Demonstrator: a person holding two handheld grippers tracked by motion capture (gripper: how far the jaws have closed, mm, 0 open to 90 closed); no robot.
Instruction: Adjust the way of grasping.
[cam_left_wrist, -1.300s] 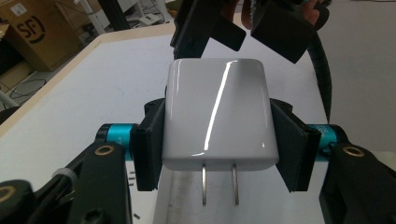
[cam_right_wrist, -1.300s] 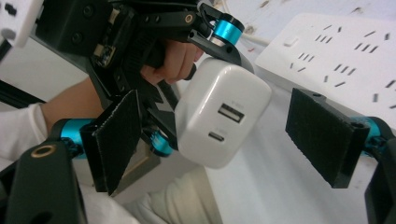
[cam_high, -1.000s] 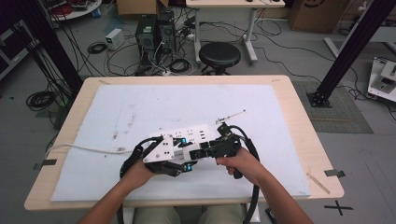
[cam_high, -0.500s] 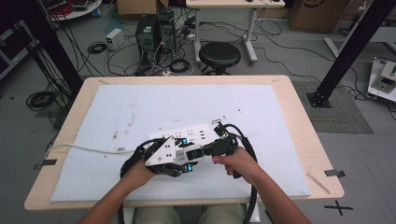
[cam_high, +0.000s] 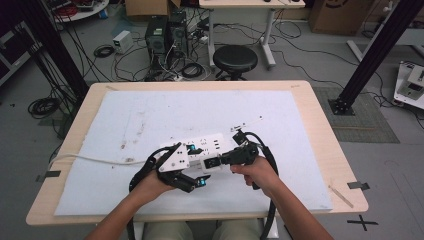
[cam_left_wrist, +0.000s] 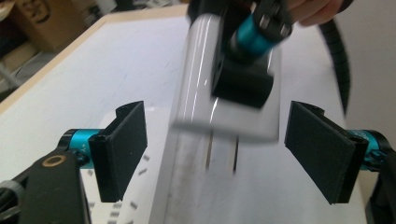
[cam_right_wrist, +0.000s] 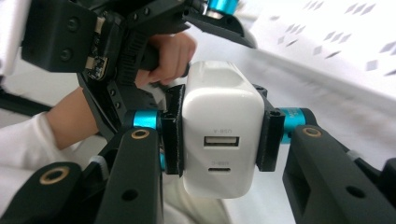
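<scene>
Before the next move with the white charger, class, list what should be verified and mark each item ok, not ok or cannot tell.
1. Right tongs grip the white charger on both sides: ok.
2. Charger's USB ports face the right gripper camera, so its prongs would point away: ok.
3. Left tongs open, holding nothing: ok.
4. Power strip lies flat on the white mat: ok.
5. Prongs lined up with a socket: cannot tell, blurred in the left gripper view.
6. Left hand steadying the strip: cannot tell.
</scene>
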